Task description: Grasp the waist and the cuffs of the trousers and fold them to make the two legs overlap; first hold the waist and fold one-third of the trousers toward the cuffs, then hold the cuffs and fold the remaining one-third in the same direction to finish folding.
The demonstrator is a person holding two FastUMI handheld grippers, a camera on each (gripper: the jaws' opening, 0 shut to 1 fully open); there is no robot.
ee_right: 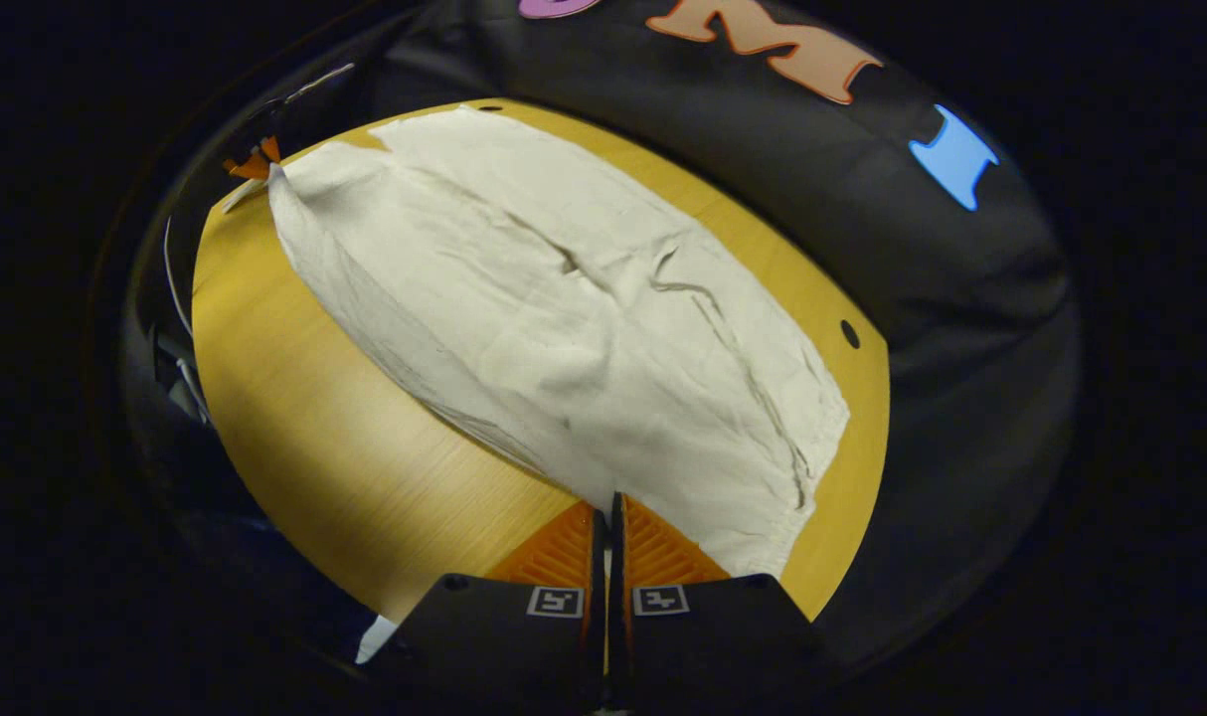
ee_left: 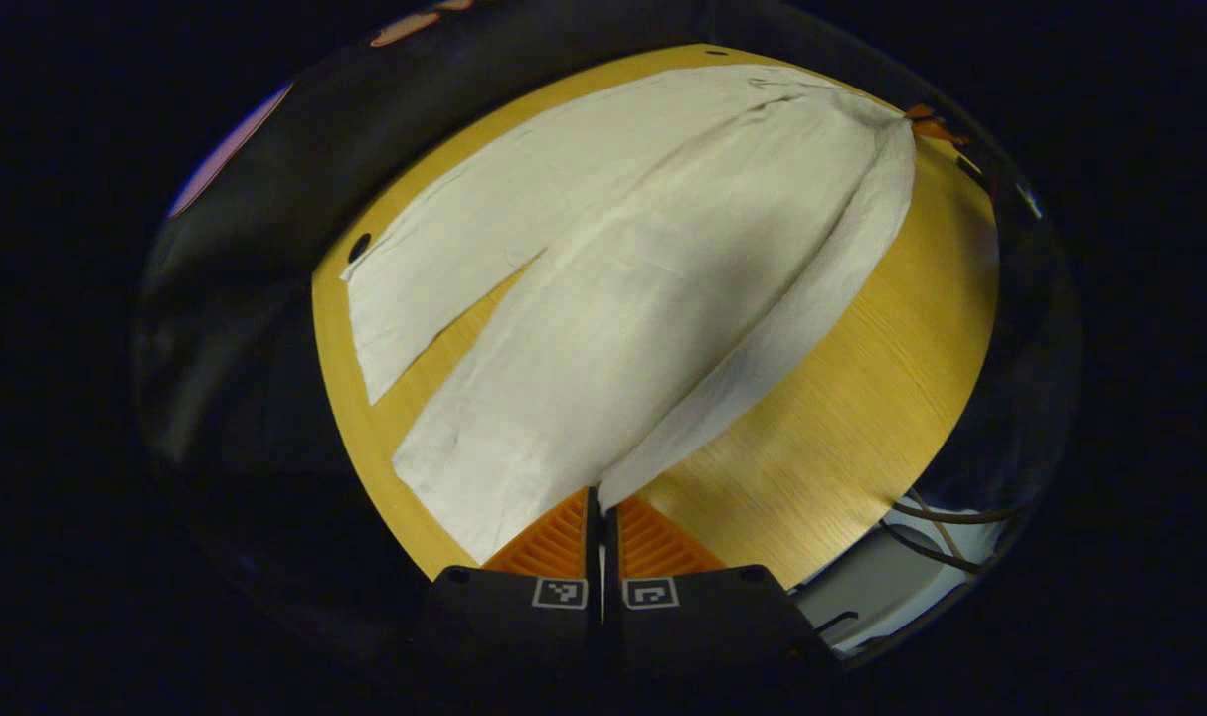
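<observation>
Trousers [ee_left: 603, 298] are lying on the table [ee_left: 862, 418], the near edge lifting. Left hand-held gripper [ee_left: 602, 494] is pinching a cuff corner; right hand-held gripper [ee_right: 608, 502] is pinching the waist edge. Bare table is lying open beside both.

Dim booth, soft light from above, sharp centre, strong fisheye bending at edges

A yellow wood-grain desk [ee_left: 862, 398] stood in the booth, its edge curved and its grain running in fine lines. Small dark holes [ee_left: 359, 246] sat near its rim, one also in the right gripper view [ee_right: 849, 333]. Black cloth [ee_right: 961, 298] hung as the wall behind it. Past the desk's near edge dark cables [ee_left: 937, 517] crossed a pale grey surface [ee_left: 882, 592]
</observation>
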